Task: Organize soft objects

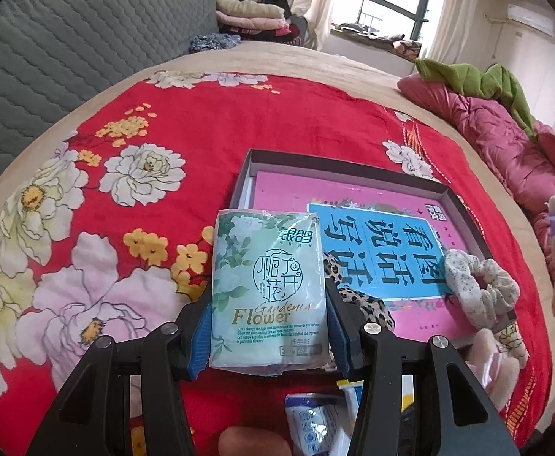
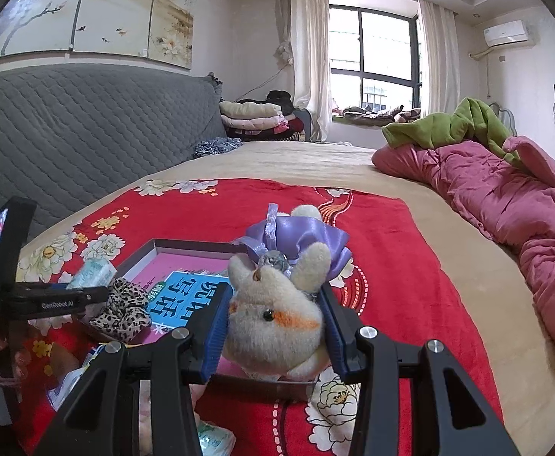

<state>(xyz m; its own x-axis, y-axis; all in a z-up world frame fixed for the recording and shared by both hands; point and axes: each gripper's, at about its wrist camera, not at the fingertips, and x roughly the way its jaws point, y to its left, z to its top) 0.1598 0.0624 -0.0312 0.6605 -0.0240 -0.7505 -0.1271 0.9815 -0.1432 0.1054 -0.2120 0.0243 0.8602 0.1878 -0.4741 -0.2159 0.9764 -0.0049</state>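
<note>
Both grippers loaded: left gripper (image 1: 270, 326) clamping tissue pack (image 1: 268, 292), right gripper (image 2: 275, 326) squeezing plush bunny (image 2: 277, 315). Carrying to box (image 1: 338, 169); next needing release inside.

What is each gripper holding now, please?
Left gripper: closed on the pale green plastic tissue pack.
Right gripper: closed on the cream plush rabbit with purple satin bow.

Green tissue pack (image 1: 268, 292) upright, clamped at box (image 1: 338, 169) near edge; plush rabbit (image 2: 273, 315) w/ purple bow gripped over box; leopard scrunchie (image 2: 123, 309) & floral scrunchie (image 1: 475, 285) inside.
</note>
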